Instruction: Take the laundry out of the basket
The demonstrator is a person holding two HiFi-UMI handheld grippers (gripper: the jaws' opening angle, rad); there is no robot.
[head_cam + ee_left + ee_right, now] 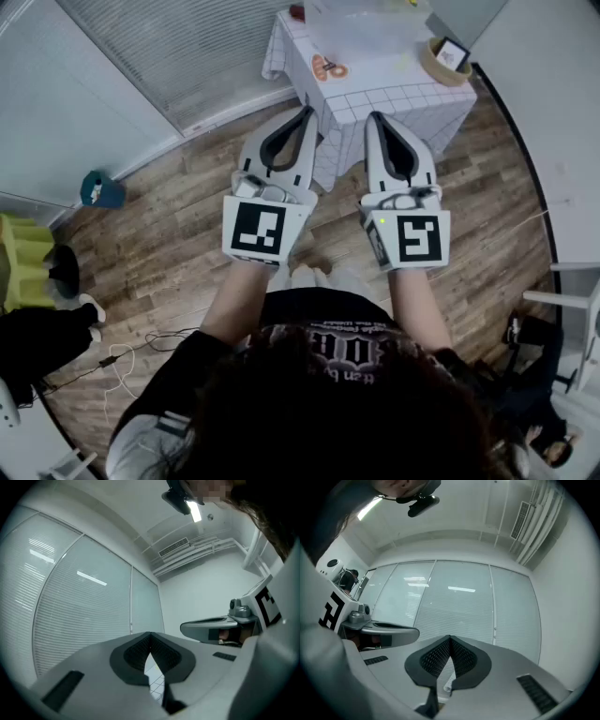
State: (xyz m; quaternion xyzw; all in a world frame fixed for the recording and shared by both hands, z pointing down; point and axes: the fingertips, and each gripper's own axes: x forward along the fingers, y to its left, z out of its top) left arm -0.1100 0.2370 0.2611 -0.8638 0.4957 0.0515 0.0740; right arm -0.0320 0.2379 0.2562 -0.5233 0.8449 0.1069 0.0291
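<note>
Held side by side with tips forward, the left gripper [307, 112] had its jaws pressed together on nothing, and so did the right gripper [373, 118]. Just past their tips stood the checked-cloth table [412, 98]. Farther back on it sat a translucent basket [361, 26], its contents unclear.

Dark hair [319, 417], black T-shirt [309, 314] with pale lettering, left gripper [307, 112] and right gripper [376, 118] in pale grey tapering shells, black ribbed pads [136, 653] inside, each backed by a white cube [258, 228] bearing black square markers
</note>
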